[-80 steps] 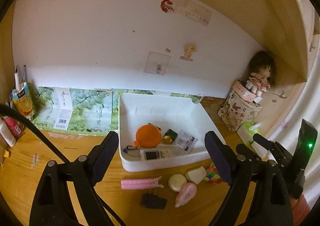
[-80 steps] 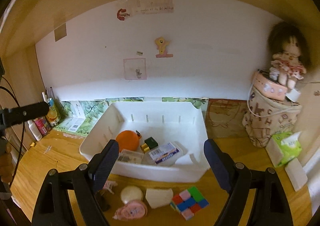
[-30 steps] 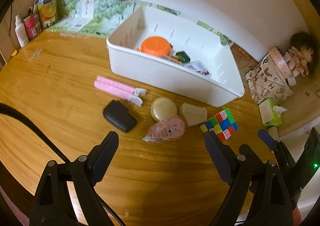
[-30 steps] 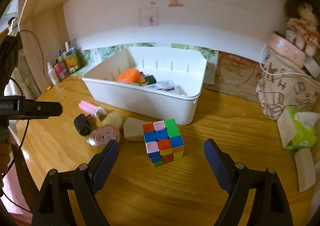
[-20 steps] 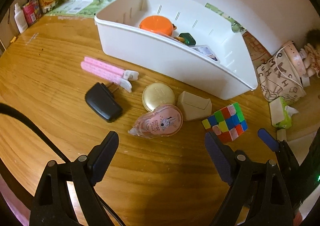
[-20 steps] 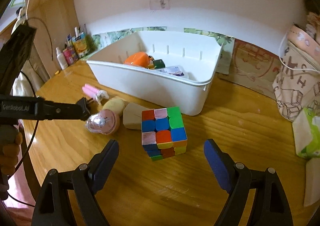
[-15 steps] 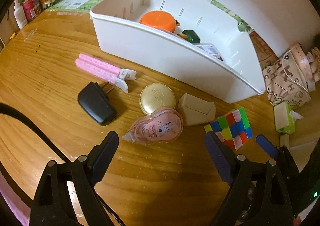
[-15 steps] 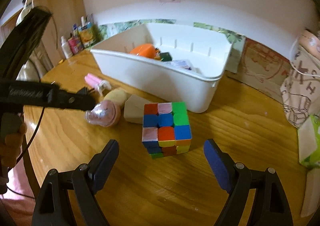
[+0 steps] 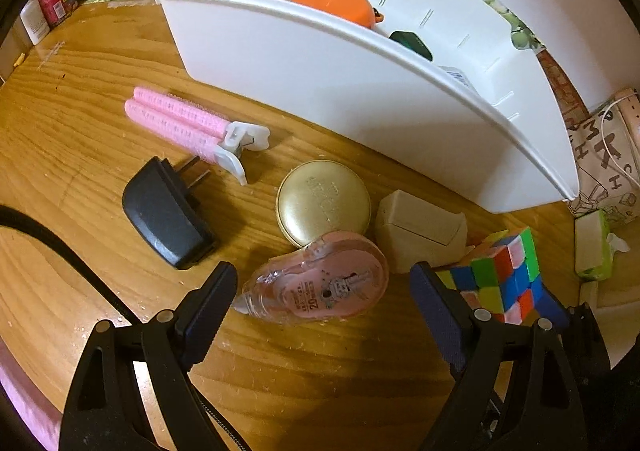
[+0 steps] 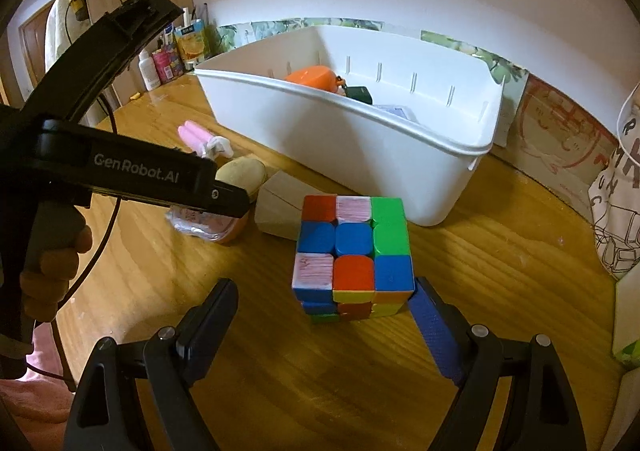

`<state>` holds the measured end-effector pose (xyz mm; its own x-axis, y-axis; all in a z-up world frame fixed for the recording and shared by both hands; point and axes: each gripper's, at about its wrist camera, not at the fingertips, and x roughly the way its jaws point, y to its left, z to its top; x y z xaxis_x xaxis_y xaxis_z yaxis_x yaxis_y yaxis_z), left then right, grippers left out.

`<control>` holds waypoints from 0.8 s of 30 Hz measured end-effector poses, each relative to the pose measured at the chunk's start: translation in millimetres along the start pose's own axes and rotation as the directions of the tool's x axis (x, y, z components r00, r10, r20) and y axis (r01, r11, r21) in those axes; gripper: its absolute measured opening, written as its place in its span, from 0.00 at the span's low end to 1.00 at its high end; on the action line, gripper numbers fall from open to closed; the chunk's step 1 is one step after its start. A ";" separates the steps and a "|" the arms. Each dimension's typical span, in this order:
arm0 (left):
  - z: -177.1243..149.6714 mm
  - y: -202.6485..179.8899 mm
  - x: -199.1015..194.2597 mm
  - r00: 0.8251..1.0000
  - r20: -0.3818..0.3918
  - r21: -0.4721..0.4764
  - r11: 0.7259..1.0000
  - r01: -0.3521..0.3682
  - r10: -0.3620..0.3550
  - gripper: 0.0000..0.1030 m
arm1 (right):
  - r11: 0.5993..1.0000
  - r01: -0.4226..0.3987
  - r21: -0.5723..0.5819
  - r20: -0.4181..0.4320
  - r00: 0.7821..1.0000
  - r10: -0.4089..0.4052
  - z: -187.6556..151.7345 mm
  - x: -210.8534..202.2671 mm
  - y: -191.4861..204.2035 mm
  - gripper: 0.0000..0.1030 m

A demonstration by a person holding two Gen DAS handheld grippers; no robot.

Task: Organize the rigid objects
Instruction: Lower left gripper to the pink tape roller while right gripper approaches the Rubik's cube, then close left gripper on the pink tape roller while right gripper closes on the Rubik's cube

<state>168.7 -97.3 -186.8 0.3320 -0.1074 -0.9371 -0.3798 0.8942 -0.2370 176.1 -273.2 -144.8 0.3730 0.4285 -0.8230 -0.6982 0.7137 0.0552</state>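
Pink teardrop-shaped plastic correction-tape dispenser (image 9: 320,285) lies on the wooden desk just in front of the white plastic bin (image 9: 360,91), pointed tip away from the multicoloured puzzle cube (image 10: 352,255). Left gripper (image 9: 322,301), spread and empty, straddles its long axis. Right gripper (image 10: 326,315), likewise spread and empty, brackets the cube, which stands beside the dispenser in front of the bin.
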 end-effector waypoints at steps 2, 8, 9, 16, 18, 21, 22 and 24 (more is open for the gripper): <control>1.1 -0.5 3.4 1.000 -0.009 -0.001 1.000 -0.004 0.004 0.87 | 1.000 0.007 -0.007 0.006 1.000 -0.007 0.3 1.2 0.6 0.85; 3.9 -4.1 10.4 0.999 -0.028 0.025 0.999 -0.027 0.028 0.86 | 0.998 0.044 -0.040 0.014 0.999 -0.043 1.0 4.5 5.3 0.85; 5.7 -5.1 11.1 0.999 -0.029 0.025 0.999 -0.025 0.025 0.86 | 0.998 0.049 -0.045 0.015 0.999 -0.048 1.0 4.9 5.8 0.85; 10.9 -8.8 16.5 0.999 -0.037 0.038 0.999 -0.028 0.029 0.77 | 0.994 0.086 -0.065 0.020 0.996 -0.084 1.8 7.7 9.1 0.84; 13.0 -9.1 17.7 0.999 -0.041 0.047 0.999 -0.026 0.028 0.77 | 0.993 0.099 -0.070 0.021 0.995 -0.097 2.1 8.2 9.7 0.82; 16.4 -7.9 18.9 0.999 -0.044 0.060 0.998 -0.024 0.027 0.77 | 0.990 0.123 -0.066 0.013 0.992 -0.123 2.0 9.8 7.7 0.72; 17.6 -8.0 19.6 0.999 -0.043 0.060 0.998 -0.024 0.027 0.77 | 0.990 0.127 -0.057 0.001 0.992 -0.127 2.1 11.5 5.3 0.66; 19.1 -7.6 20.1 0.999 -0.042 0.059 0.998 -0.023 0.026 0.77 | 0.993 0.115 -0.026 -0.025 0.993 -0.116 1.8 14.5 -0.8 0.58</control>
<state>194.7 -97.9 -198.9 0.2853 -0.1025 -0.9529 -0.3359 0.9205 -0.1995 183.2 -266.5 -155.8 0.4358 0.3288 -0.8378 -0.6663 0.7437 -0.0547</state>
